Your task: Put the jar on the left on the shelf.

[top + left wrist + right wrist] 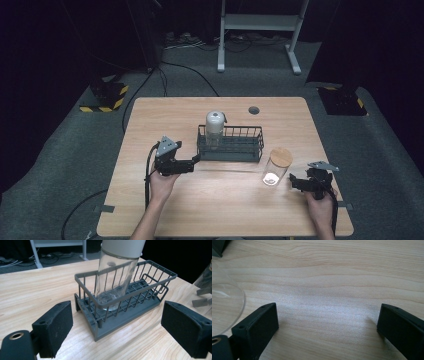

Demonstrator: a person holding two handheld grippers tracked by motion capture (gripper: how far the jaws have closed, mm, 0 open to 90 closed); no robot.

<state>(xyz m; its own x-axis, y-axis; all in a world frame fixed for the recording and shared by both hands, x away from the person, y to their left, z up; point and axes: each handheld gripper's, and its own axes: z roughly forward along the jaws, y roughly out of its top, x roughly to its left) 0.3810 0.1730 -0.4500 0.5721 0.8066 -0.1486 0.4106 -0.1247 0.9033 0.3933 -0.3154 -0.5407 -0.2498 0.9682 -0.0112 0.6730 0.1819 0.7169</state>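
Pale wood is making up the table (220,210), and a person's two forearms are coming in over its near edge, each hand holding a gripper. The right gripper (294,181) is resting at the near right, its jaws standing wide apart and pointing left with nothing between them. In the right gripper view the same gripper (327,322) is showing only bare wood grain between its black pads, while the curved glass edge of a jar (224,305) is sitting at the left of that view, just beside the left pad and apart from it.

That jar (276,168) is standing upright on the table just to the left of the right gripper, clear glass with a round wooden lid (281,157) on top.

The left gripper (196,161) is lying at the near left, a little farther in, its jaws pointing right toward the near left corner of a wire basket (240,145). In the left gripper view this gripper (117,330) is holding its pads wide apart, gripping nothing, with the basket's end (97,325) lying between and beyond them, close but not touching.

The dark grey basket is sitting at the middle of the table, long side running left to right. A glass bottle (214,127) with a pale grey cap is standing inside its left end; in the left gripper view the bottle (115,282) is leaning slightly against the wires.

Farther off, a small dark round hole (254,110) is showing in the tabletop near the far edge. Beyond the table, cables are trailing over grey carpet, and a white metal stand (260,25) is standing at the far side.
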